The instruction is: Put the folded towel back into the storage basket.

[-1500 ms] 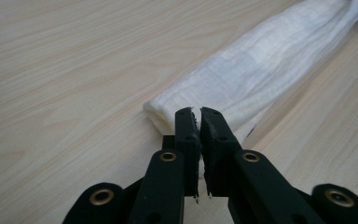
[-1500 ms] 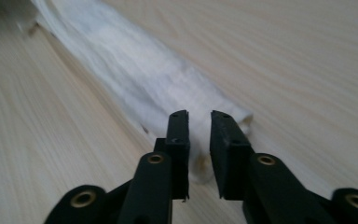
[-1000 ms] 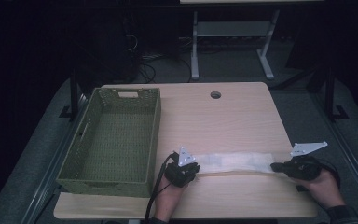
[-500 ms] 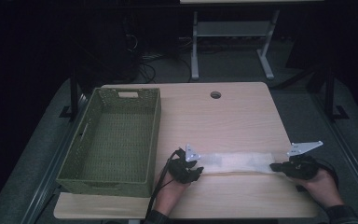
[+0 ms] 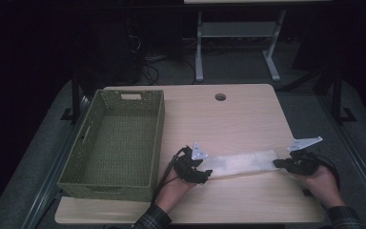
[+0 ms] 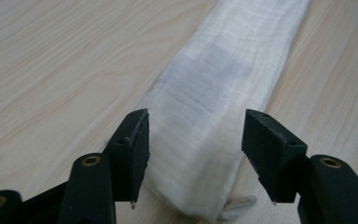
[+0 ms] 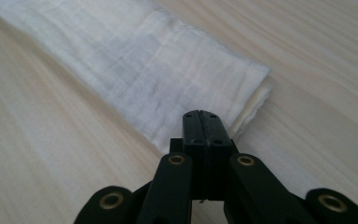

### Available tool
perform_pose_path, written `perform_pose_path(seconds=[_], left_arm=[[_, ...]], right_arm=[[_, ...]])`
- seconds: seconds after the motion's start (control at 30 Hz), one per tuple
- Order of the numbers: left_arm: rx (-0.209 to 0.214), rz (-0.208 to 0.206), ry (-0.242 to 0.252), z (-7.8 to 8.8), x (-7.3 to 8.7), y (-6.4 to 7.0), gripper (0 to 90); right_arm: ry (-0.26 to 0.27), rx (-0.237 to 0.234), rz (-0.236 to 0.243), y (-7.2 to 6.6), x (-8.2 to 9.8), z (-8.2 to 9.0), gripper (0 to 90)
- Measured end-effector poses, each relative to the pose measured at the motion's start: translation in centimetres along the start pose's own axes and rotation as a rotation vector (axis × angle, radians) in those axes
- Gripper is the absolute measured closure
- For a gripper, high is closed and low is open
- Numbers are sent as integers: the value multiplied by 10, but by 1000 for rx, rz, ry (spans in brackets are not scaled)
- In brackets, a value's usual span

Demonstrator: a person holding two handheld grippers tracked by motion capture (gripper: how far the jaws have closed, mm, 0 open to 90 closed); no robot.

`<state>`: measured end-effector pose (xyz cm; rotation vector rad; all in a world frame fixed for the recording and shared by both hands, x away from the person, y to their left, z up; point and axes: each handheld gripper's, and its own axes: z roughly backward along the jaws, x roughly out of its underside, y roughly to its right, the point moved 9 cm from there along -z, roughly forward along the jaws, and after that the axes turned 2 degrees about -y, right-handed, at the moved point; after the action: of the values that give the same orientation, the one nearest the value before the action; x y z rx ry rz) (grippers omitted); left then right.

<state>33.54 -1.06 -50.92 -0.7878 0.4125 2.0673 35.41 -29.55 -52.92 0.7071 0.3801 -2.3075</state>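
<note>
Left gripper view puts the left gripper (image 6: 196, 154) at the bottom of the frame with its jaws spread, having just been opening; the near end of the folded white cloth (image 6: 214, 107) lies between them on the surface (image 6: 51, 70), and neither pad presses on it. From there the cloth runs as a long strip toward the upper right of that frame, with a loose thread end at its lower edge. In the right gripper view the right gripper (image 7: 200, 116) rises from the bottom centre with its jaws pressed together on the end edge of the cloth (image 7: 135, 70), pinching its lower corner; the strip stretches away to the upper left, its folded layers showing at the right edge. Seen from the high view, the left gripper (image 5: 201, 172) sits at lower centre and the right gripper (image 5: 281, 163) at lower right, each in a hand coming from the bottom edge, with the cloth (image 5: 240, 162) lying flat between them along the near part of the light wooden surface (image 5: 228, 119). Left of the left gripper stands a green woven basket (image 5: 158, 129), just beside it, and a round cable hole (image 5: 220, 97) sits near the surface's far edge.
</note>
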Motion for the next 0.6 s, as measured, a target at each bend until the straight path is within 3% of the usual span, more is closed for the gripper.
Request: perform_pose_path(seconds=[0.27,0.37,0.6], left_arm=[[8,-10,22,4,2,-3,371],[20,21,35,2,2,-5,371],[2,35,46,4,1,-10,365]], right_arm=[[-8,32,-41,12,-12,-8,896],[-6,34,-44,15,-18,-11,896],[-4,36,-37,25,-35,-23,896]])
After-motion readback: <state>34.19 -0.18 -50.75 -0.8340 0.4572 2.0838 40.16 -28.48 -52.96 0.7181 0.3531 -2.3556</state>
